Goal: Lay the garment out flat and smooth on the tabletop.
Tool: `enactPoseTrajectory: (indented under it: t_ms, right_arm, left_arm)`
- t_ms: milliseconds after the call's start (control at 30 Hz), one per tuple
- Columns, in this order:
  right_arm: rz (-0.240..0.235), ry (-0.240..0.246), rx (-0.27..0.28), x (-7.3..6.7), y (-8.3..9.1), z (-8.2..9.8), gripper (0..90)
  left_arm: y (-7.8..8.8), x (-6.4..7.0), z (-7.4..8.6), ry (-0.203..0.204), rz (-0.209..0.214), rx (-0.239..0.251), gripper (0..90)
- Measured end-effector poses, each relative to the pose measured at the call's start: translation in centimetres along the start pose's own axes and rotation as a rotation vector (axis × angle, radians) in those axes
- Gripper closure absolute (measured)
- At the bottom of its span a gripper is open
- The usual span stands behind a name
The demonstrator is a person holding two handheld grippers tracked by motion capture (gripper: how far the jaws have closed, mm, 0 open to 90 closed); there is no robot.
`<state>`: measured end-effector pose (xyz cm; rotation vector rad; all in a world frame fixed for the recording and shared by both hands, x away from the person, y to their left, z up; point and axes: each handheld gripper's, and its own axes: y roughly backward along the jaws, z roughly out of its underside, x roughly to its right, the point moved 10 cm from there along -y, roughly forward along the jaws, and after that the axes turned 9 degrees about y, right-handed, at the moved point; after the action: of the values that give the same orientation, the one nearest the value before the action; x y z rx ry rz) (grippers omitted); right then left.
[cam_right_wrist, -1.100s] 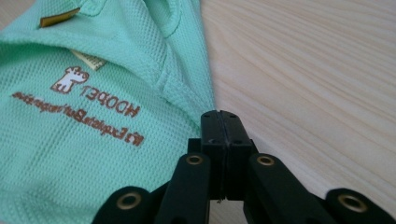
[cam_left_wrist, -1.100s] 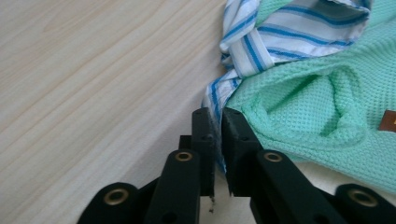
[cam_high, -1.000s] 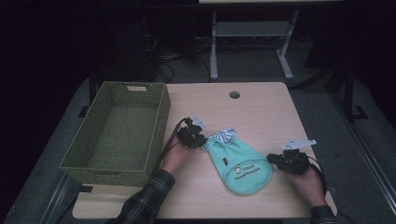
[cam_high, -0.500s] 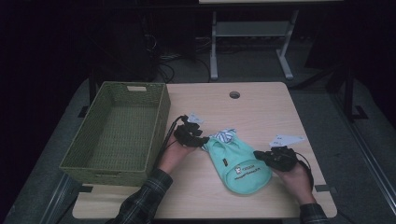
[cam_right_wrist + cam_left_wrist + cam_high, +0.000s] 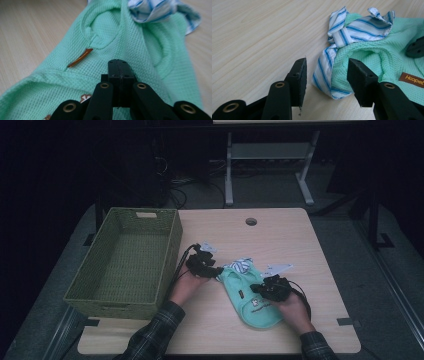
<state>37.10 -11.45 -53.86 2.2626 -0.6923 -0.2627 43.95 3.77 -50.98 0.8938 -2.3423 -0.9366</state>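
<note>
One mint-green mesh-knit garment (image 5: 252, 296) with a blue-striped white collar (image 5: 352, 30) lies flat on the light wooden desk (image 5: 280, 235). Left tongs (image 5: 327, 80) are spread, straddling the collar edge; right tongs (image 5: 119, 75) rest pressed together, empty, on the knit.

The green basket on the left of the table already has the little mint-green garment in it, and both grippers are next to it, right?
Not quite. The green basket holds nothing; the mint-green garment lies on the table to the right of it, as the high view shows. Both the left gripper and the right gripper are indeed at the garment.
</note>
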Motion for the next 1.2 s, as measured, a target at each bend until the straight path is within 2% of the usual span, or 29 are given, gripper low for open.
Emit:
enactPoseTrajectory:
  t_ms: [333,467,533,667,767,833,900,1100,1200]
  right_arm:
    - [-0.059,0.045,-0.013,-1.7,0.3,0.6,89.8]
    - [-0.071,0.059,-0.019,-2.3,0.7,0.9,89.7]
    - [-0.072,0.070,-0.017,-2.4,0.8,1.0,89.7]
    - [-0.073,0.070,-0.018,-2.4,0.8,1.1,89.7]
    - [-0.066,0.066,-0.023,-2.3,0.9,1.2,89.6]
    - [-0.059,0.072,-0.024,-2.1,1.0,1.3,89.6]
    - [-0.051,0.056,-0.023,-1.8,1.1,1.4,89.6]
    - [-0.033,0.050,-0.030,-1.0,1.4,1.7,89.5]
    - [-0.031,0.054,-0.029,-1.1,1.4,1.7,89.5]
  left_arm:
    - [-0.2,0.2,0.1,0.002,0.012,-0.004,48.3]
    - [-0.7,0.8,0.4,-0.013,0.035,-0.027,47.5]
    - [-1.1,1.2,0.7,-0.033,0.045,-0.049,48.5]
    - [-1.4,1.9,1.3,-0.053,0.058,-0.068,63.8]
    - [-1.3,2.3,2.0,-0.061,0.065,-0.090,71.6]
    - [-1.1,2.4,2.4,-0.074,0.060,-0.102,73.1]
    - [-0.9,2.7,2.7,-0.079,0.060,-0.106,73.1]
    - [0.0,3.8,4.2,-0.074,0.056,-0.125,71.7]
    - [-0.1,3.9,4.6,-0.066,0.044,-0.125,59.4]
